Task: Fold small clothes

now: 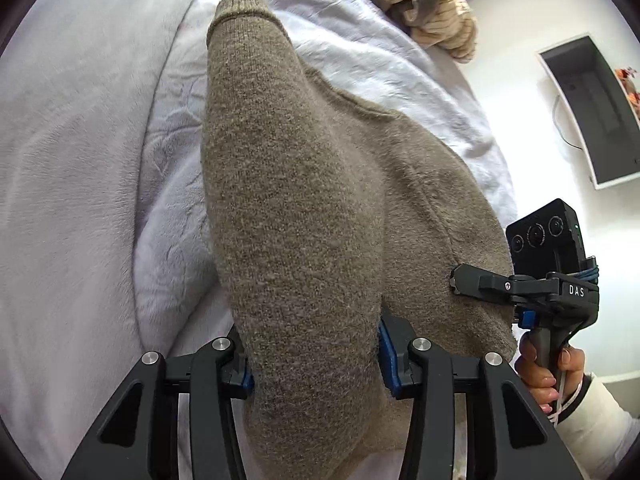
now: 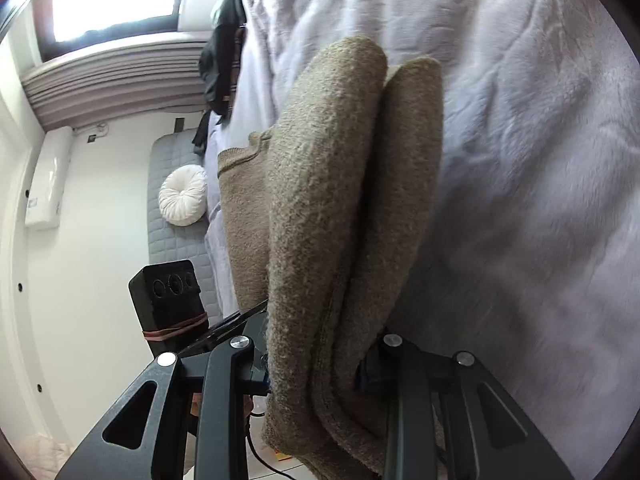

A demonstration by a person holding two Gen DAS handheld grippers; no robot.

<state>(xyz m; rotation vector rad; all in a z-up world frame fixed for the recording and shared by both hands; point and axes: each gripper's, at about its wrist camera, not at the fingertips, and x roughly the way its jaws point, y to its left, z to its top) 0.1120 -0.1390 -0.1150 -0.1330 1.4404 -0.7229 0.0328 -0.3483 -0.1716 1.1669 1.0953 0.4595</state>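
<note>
An olive-brown knitted sweater [image 1: 304, 208] lies on a pale lilac bed cover [image 1: 80, 152]. My left gripper [image 1: 316, 360] is shut on a thick fold of it, a sleeve with a ribbed cuff running away from me. My right gripper [image 1: 456, 276] shows at the right of the left wrist view, its fingers at the sweater's edge, held by a hand. In the right wrist view, my right gripper [image 2: 316, 364] is shut on a doubled fold of the sweater [image 2: 336, 200]. The left gripper's camera block [image 2: 168, 292] shows at the left.
A beige striped garment [image 1: 424, 8] is bunched at the bed's far end. A dark wall-mounted screen [image 1: 592, 108] is at the right. Dark clothes [image 2: 224, 64], a white round cushion [image 2: 184, 196] on a grey quilted mat and a window lie beyond the bed [image 2: 520, 160].
</note>
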